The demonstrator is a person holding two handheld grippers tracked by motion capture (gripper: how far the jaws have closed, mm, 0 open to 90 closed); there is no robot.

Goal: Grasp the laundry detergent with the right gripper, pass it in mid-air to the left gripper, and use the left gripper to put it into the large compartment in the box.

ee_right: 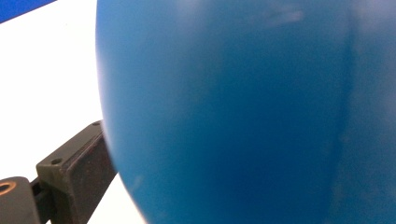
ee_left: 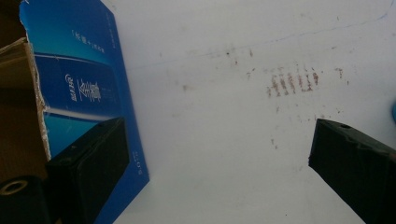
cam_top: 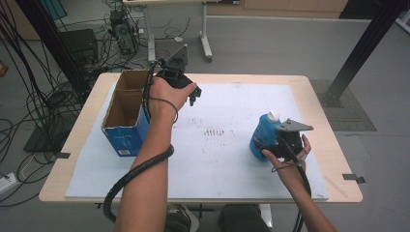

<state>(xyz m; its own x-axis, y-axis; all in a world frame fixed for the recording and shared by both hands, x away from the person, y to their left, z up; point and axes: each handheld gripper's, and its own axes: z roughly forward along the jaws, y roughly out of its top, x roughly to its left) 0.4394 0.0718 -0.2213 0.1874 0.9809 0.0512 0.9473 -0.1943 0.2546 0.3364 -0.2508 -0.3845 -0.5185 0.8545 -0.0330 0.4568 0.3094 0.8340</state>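
A blue bottle (cam_top: 261,129) with a white cap stands on the right of the white mat (cam_top: 217,164). My right gripper (cam_top: 271,144) is around its near side, shut on it. In the right gripper view the bottle (ee_right: 243,112) is very close, one black finger (ee_right: 74,172) presses its left flank, and the other finger is hidden. My left gripper (cam_top: 193,94) hovers open and empty at the back left, beside an open blue cardboard box (cam_top: 123,104). In the left gripper view, its wide-apart jaws (ee_left: 215,158) frame bare mat, with the box wall (ee_left: 79,84) at the left.
Reddish smudges (cam_top: 215,131) mark the mat's middle. The wooden table edge (cam_top: 333,140) runs close to the right of the bottle. Cables and a black frame post (cam_top: 362,48) stand on the floor beyond the table.
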